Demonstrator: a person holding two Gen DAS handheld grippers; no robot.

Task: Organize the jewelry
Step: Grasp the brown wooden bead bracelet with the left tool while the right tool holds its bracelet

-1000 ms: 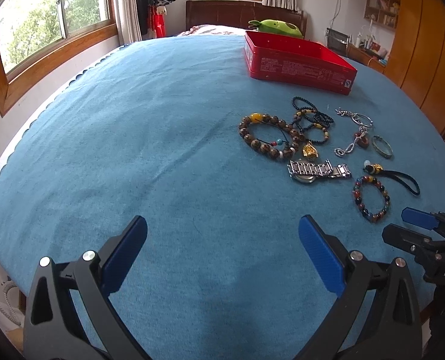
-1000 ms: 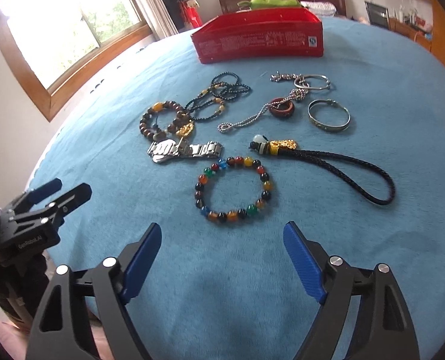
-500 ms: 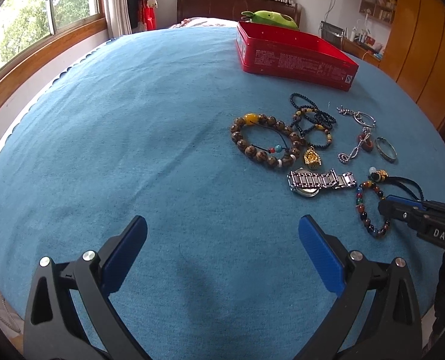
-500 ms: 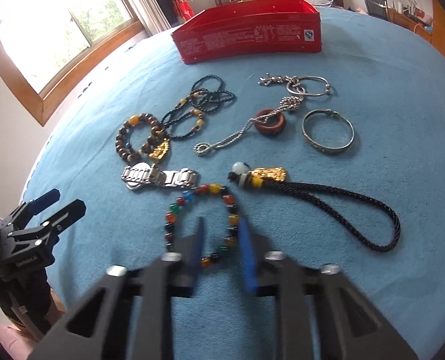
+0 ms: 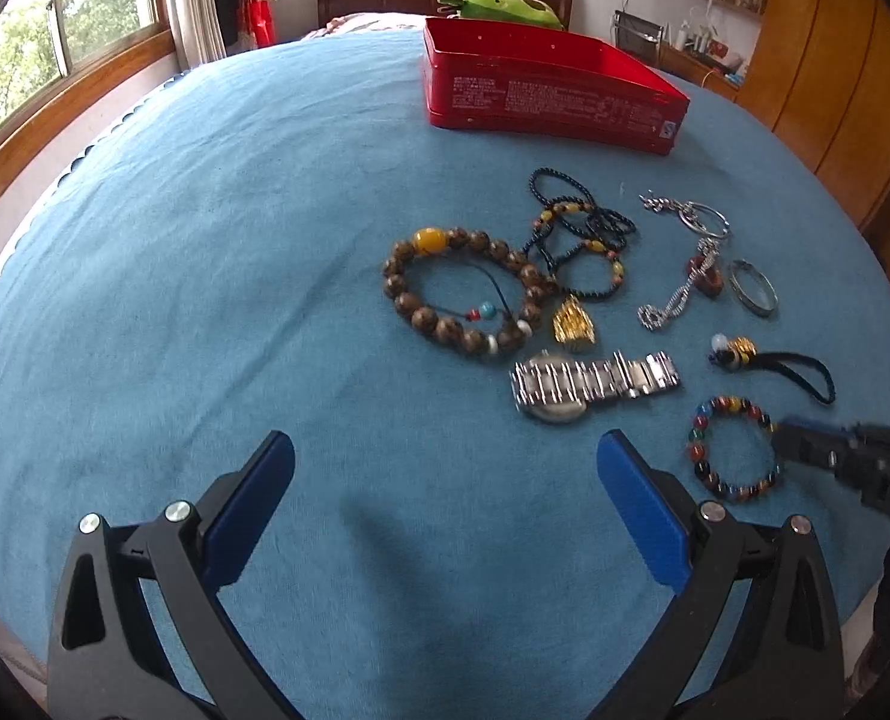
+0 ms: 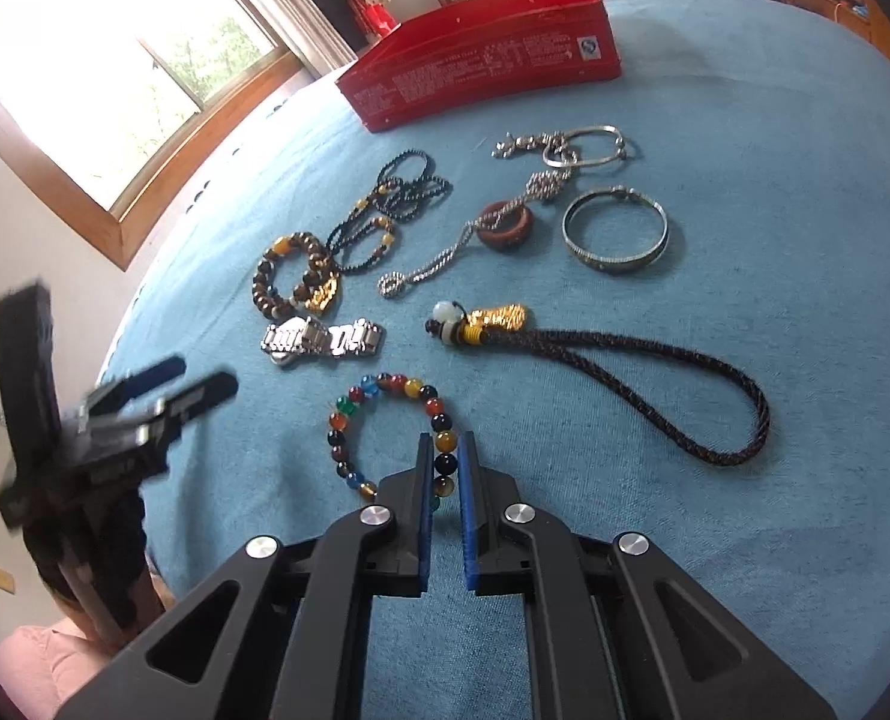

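Note:
A multicoloured bead bracelet point(image 6: 348, 408) lies on the blue cloth at the near side of the jewelry spread. My right gripper point(image 6: 445, 441) is shut on its near-right beads, which show between the blue pads. In the left wrist view the same bracelet point(image 5: 700, 444) sits at the right, with the right gripper point(image 5: 805, 450) reaching onto it from the edge. My left gripper point(image 5: 445, 444) stands open over bare cloth, short of the steel watch point(image 5: 589, 387). The open red tin point(image 6: 481, 66) stands at the back.
Between the tin and the bracelet lie a wooden bead bracelet point(image 5: 426, 243), a dark bead necklace point(image 6: 396, 192), a silver chain point(image 6: 445, 258), a brown ring point(image 6: 505, 234), a silver bangle point(image 6: 616, 264) and a black cord lanyard point(image 6: 625, 384). The left gripper point(image 6: 162, 396) sits blurred at the left.
The right jaws went from wide open to shut around the multicoloured bracelet's beads. Both grippers moved forward toward the jewelry.

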